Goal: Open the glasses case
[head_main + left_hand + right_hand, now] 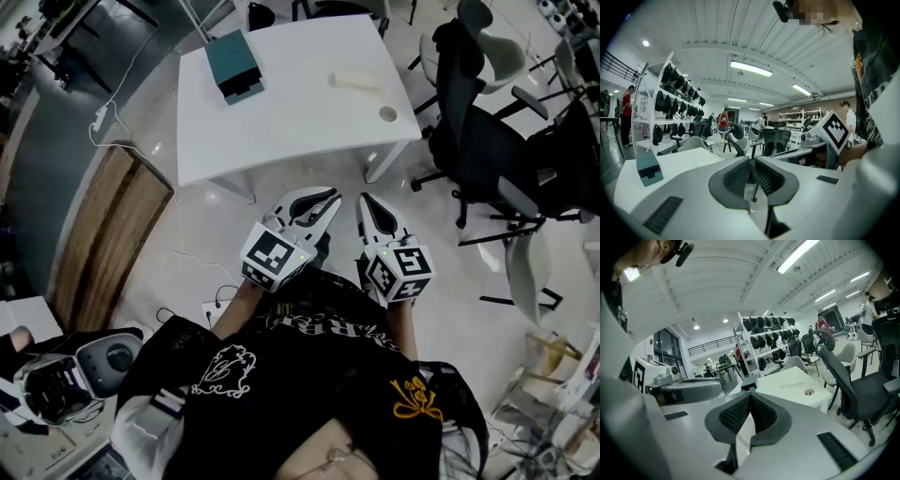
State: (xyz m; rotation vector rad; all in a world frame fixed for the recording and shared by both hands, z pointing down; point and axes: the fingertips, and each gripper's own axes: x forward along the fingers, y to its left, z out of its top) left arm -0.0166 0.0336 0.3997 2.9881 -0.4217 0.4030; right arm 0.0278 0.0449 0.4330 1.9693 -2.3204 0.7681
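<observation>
Left gripper view: left gripper (751, 161) jaws together, nothing between them; right gripper (750, 397) the same. Head view: both are short of the table (300, 131). The teal case (234, 64) lies near its far-left corner, ahead-left, long axis pointing away; the left gripper is nearer.

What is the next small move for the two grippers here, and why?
Probably bring the left gripper and right gripper forward toward the teal case on the white table: both are shut, empty, and short of the table edge.
</observation>
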